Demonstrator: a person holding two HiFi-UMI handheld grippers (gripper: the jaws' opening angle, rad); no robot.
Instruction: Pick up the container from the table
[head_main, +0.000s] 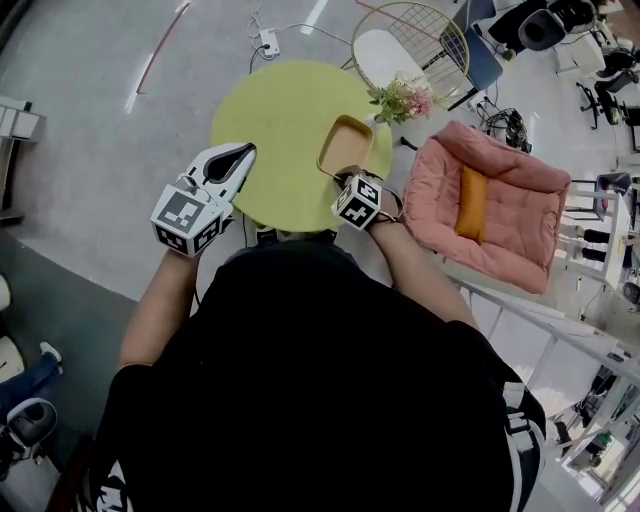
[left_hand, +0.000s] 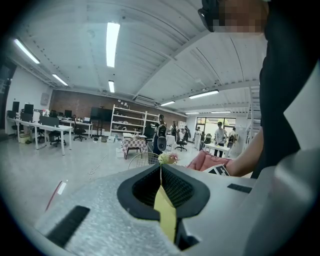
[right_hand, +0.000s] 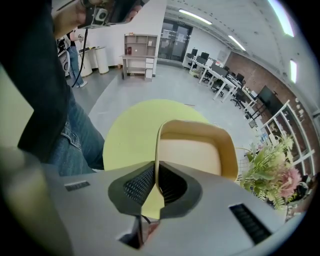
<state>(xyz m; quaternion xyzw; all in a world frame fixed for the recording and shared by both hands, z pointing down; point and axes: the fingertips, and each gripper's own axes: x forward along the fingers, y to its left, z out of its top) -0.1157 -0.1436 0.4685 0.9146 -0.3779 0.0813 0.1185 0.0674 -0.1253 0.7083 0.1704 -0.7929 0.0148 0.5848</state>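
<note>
A tan, open-topped container (head_main: 345, 146) hangs over the right part of the round yellow-green table (head_main: 280, 115). My right gripper (head_main: 346, 178) points steeply down and is shut on its near rim. In the right gripper view the container's (right_hand: 196, 149) thin wall runs between the two black pads (right_hand: 140, 184), with the table (right_hand: 129, 131) below it. The container looks empty inside. My left gripper (head_main: 242, 153) hovers over the table's left edge. It points nearly level, its jaws are together, and it holds nothing. In the left gripper view (left_hand: 161, 189) only a sliver of the table shows through the slit.
A bunch of pink flowers (head_main: 404, 100) stands at the table's far right edge, close to the container. Beyond it is a wire chair (head_main: 412, 45), and to the right a pink armchair (head_main: 488, 200). A power strip (head_main: 267, 42) lies on the floor behind the table.
</note>
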